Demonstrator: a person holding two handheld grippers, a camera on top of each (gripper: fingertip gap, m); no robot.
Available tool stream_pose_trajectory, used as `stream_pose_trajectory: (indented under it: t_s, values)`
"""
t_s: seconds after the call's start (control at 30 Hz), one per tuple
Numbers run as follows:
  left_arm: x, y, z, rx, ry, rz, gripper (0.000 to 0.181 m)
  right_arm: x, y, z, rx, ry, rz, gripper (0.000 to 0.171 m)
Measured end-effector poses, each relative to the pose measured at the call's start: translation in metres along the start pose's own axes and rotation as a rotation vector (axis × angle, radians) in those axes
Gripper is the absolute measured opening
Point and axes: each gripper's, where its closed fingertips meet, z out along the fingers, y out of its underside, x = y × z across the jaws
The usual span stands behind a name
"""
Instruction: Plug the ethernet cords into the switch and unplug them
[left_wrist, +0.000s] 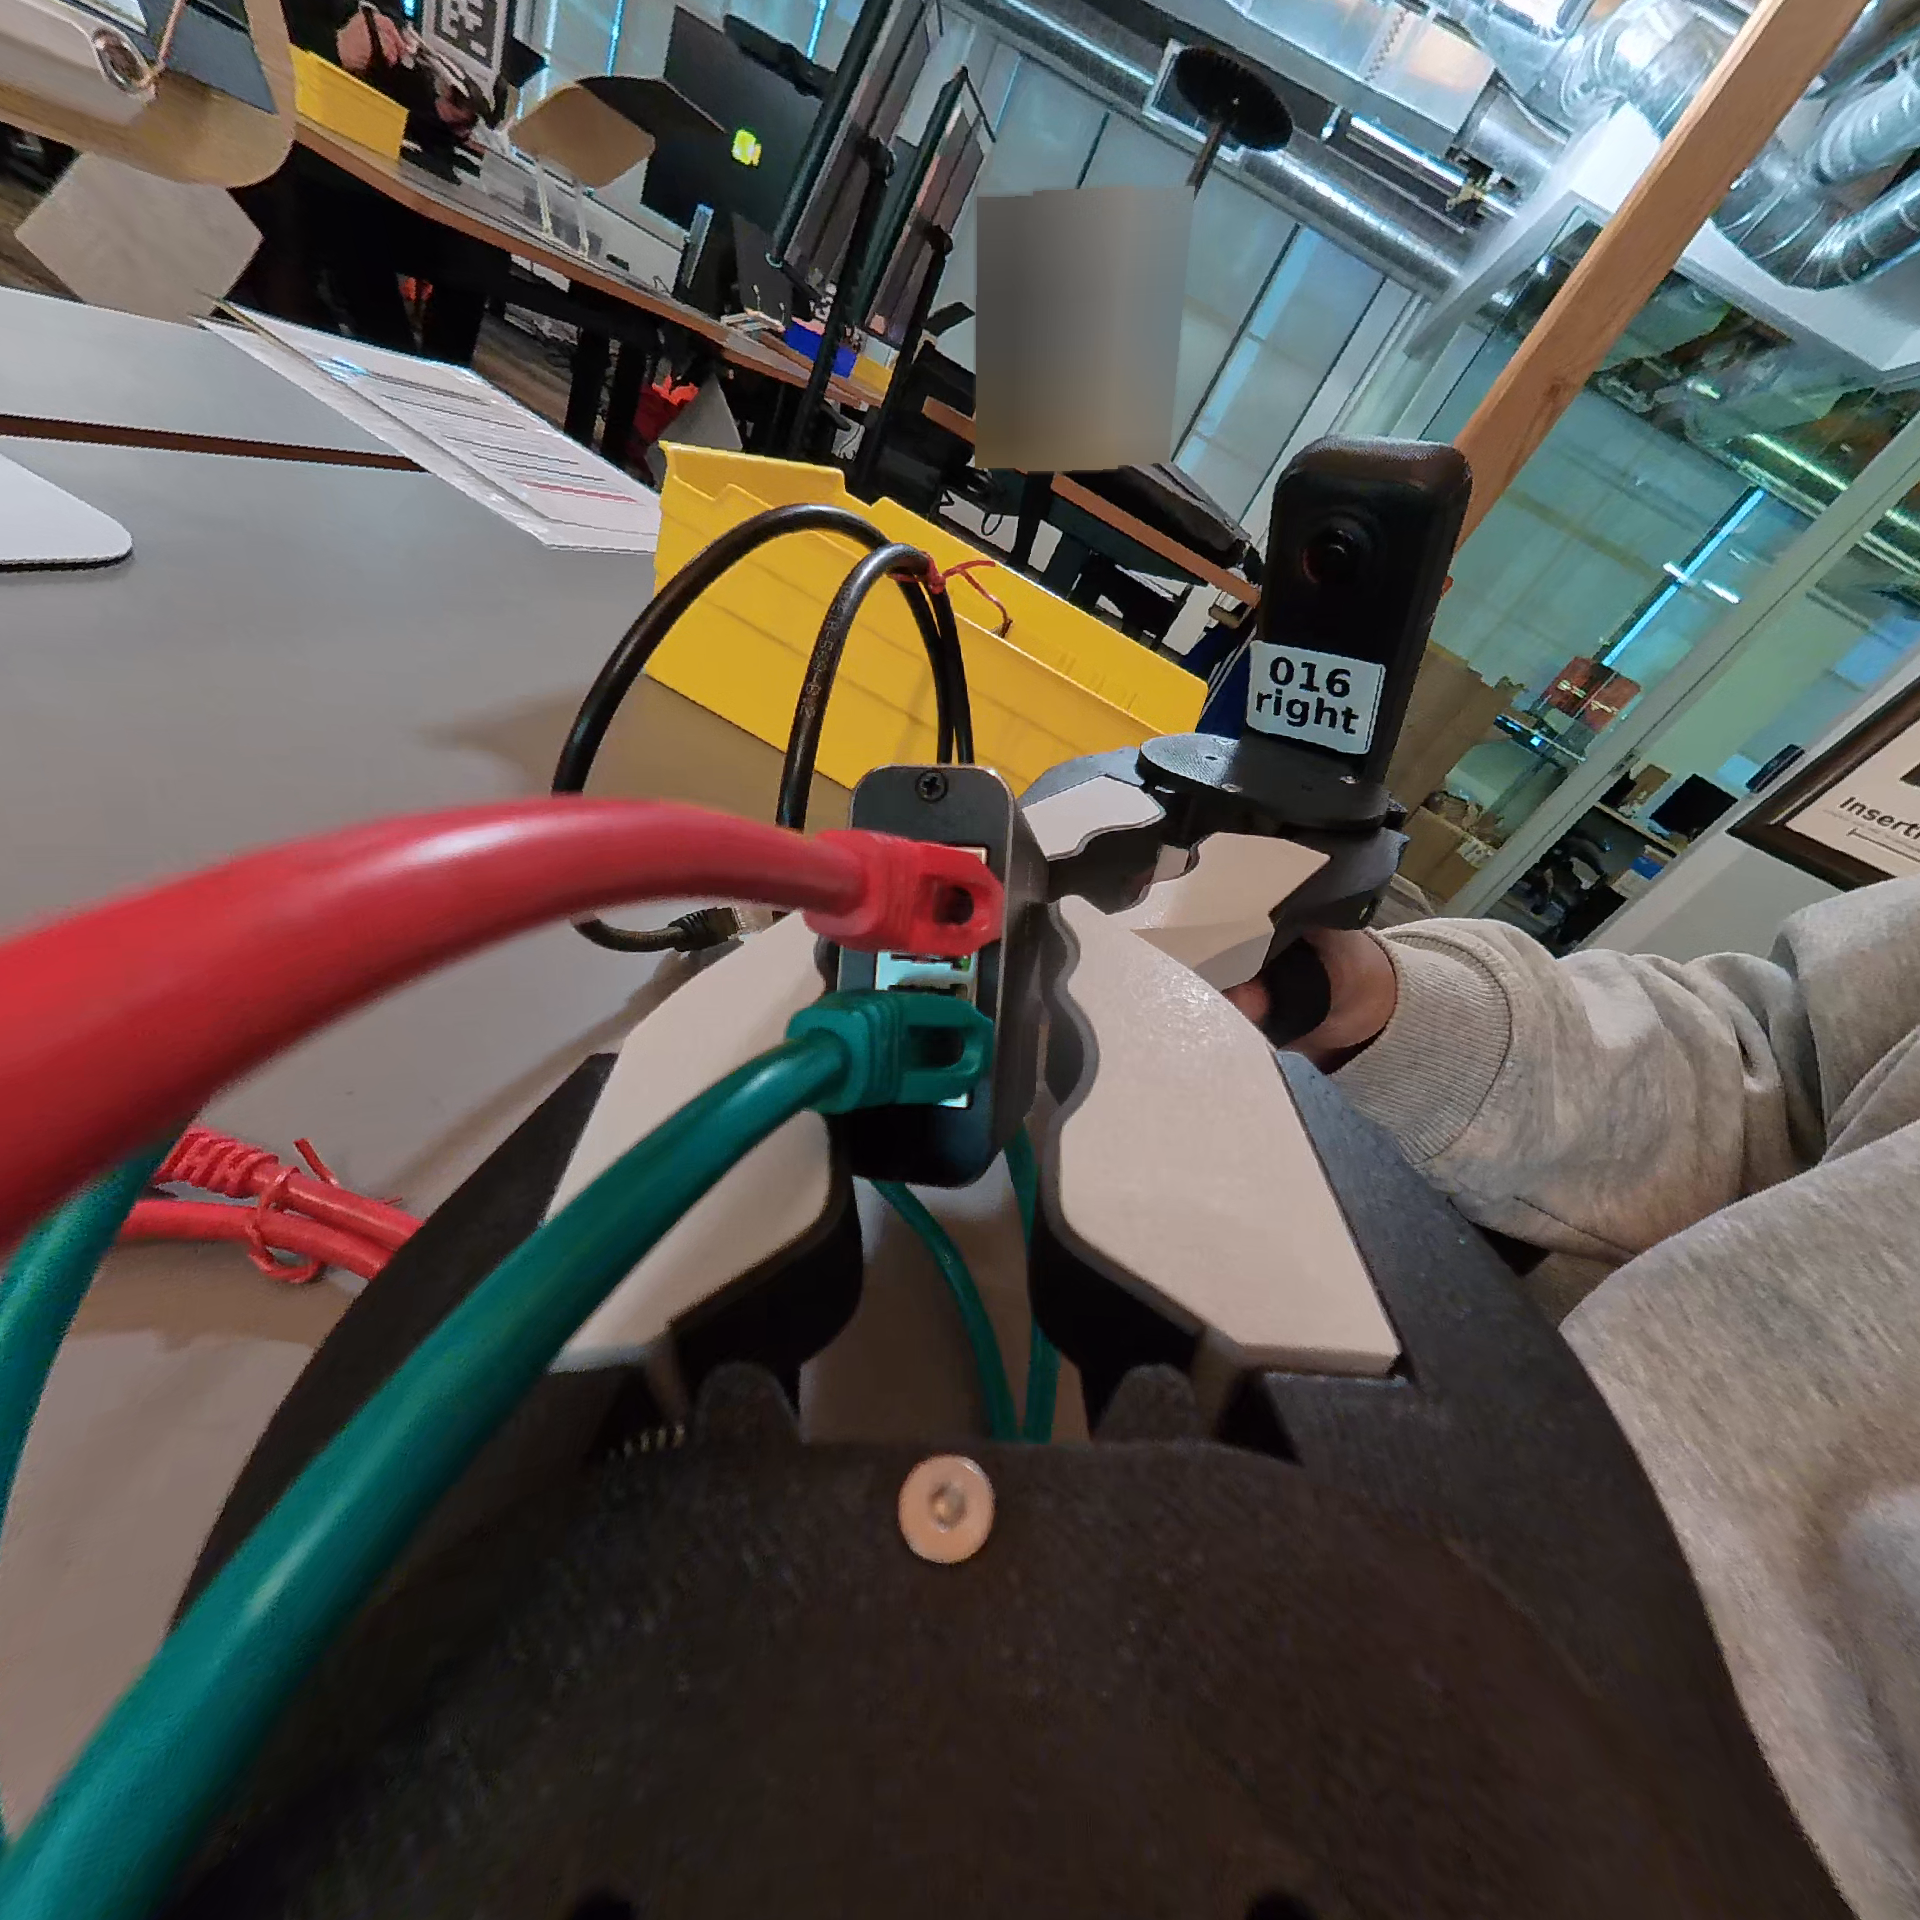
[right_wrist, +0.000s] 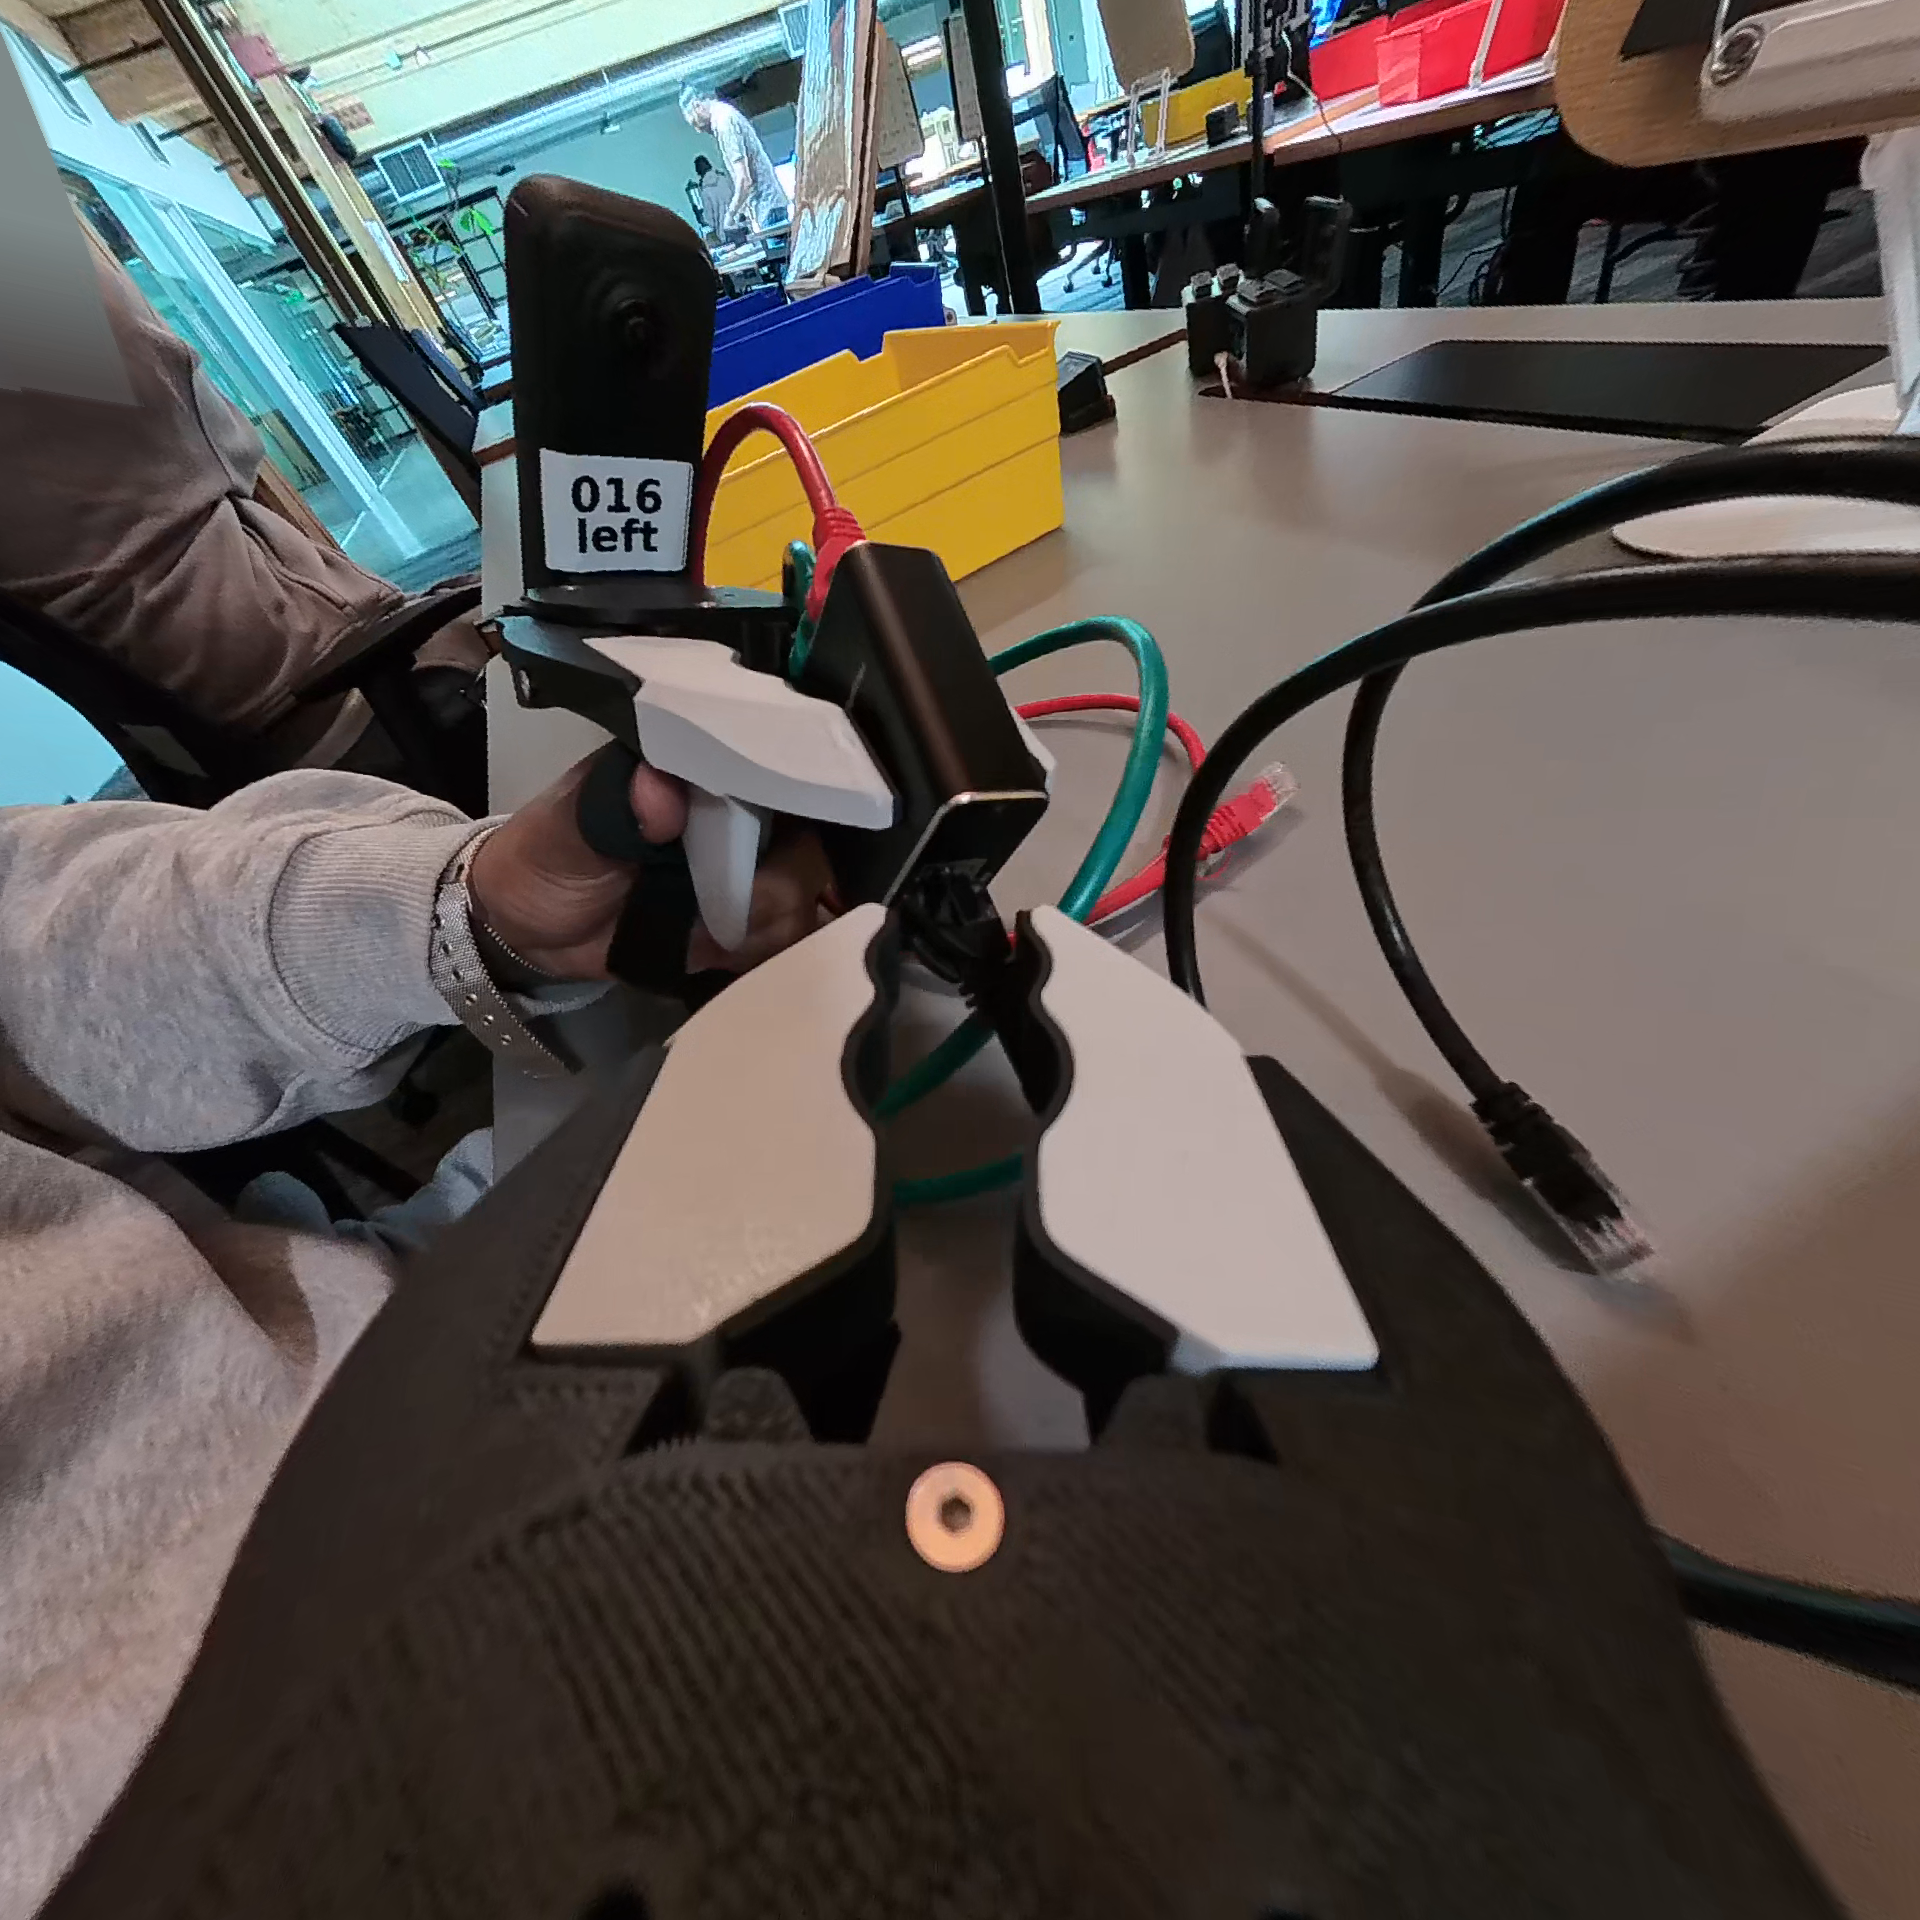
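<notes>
The black switch is held off the table in my left gripper, which is shut on it. A red cord is plugged into an upper port and a green cord into a lower one. In the right wrist view my right gripper is shut on a black cord plug at the near end of the switch. The left gripper shows there too, and the right gripper shows beside the switch in the left wrist view.
The black cord loops over the grey table, its free plug lying on it. A loose red plug lies nearby. A yellow bin stands behind, with blue bins beyond. A printed sheet lies far left.
</notes>
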Motion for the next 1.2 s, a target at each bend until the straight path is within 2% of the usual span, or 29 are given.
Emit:
stream_pose_trajectory:
  t_s: [0.8, 1.0, 1.2]
  values:
    - [0.002, 0.002, 0.002, -0.008, 0.018, -0.015, 0.029, 0.002, 0.002, -0.002, 0.008, -0.047, 0.139, 0.019]
    - [0.002, -0.001, 0.000, 0.021, 0.036, -0.049, 0.029, 0.001, -0.002, -0.002, 0.032, -0.034, 0.104, 0.020]
    - [0.001, -0.001, 0.000, 0.021, 0.038, -0.050, 0.029, 0.002, -0.007, -0.005, 0.078, -0.062, 0.171, 0.018]
